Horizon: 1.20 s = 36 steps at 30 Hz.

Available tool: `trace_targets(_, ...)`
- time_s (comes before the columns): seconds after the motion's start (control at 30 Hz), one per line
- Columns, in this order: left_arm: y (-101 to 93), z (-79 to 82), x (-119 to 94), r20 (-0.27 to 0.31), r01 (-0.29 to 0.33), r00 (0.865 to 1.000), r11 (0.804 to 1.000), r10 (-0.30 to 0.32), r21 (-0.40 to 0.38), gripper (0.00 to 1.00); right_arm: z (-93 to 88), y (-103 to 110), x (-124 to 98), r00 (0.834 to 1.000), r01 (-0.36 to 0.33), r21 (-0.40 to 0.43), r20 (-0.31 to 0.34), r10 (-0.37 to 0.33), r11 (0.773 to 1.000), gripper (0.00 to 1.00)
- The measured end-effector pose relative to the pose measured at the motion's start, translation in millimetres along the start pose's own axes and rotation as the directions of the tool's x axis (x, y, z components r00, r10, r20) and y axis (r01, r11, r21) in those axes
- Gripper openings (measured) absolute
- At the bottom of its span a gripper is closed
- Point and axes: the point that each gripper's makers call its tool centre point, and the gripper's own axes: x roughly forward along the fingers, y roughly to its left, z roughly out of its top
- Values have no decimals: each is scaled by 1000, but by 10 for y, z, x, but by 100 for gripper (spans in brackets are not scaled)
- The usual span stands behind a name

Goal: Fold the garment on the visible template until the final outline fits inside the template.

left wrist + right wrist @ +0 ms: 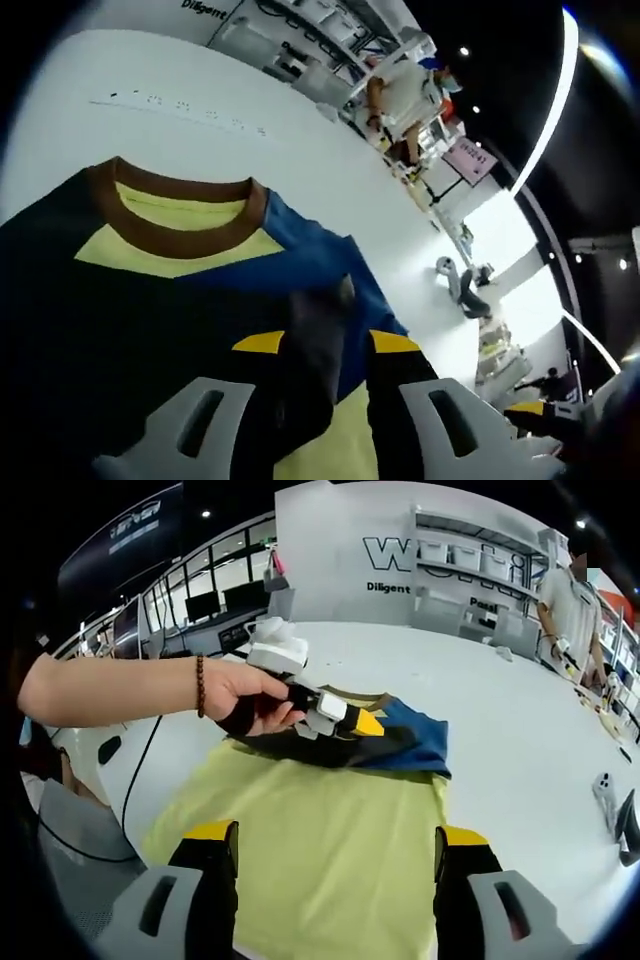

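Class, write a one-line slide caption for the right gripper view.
Left gripper, held in a hand, pinches the shirt near its collar on the white table.

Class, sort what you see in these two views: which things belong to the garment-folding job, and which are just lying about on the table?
Belongs to the job:
- garment, yellow, with dark and blue panels
- left claw, pinching the garment's folded edge
- right claw, jaws apart above the yellow cloth
- white table

Just lying about:
- phone
- black cable
- person by the shelves
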Motion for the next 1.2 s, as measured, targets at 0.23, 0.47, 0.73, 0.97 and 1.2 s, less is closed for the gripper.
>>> trace_targets(0.23, -17, -13, 68, 18, 9, 1000, 998, -7, -63, 6, -26, -6, 0, 1000, 1, 11, 0, -1, 1000, 78)
trace_targets(0.47, -116, -1, 41, 42, 45, 998, 999, -45, 0, 0, -45, -8, 1, 1000, 1, 15, -3, -1, 1000, 78)
trace_targets(0.73, -357, 12, 34, 77, 94, 991, 975, -111, 200, 0, -41, -10, -4, 1000, 1, 18, 2, -1, 1000, 78)
trace_targets(0.97, -525, -57, 80, 57, 109, 987, 897, -147, 429, 0, -88, -22, -17, 1000, 3, 26, -8, -3, 1000, 78)
trace_targets(1.2, -578, -243, 143, -10, 114, 990, 780, -137, 616, 0, -96, -38, -16, 1000, 4, 27, -15, -4, 1000, 77)
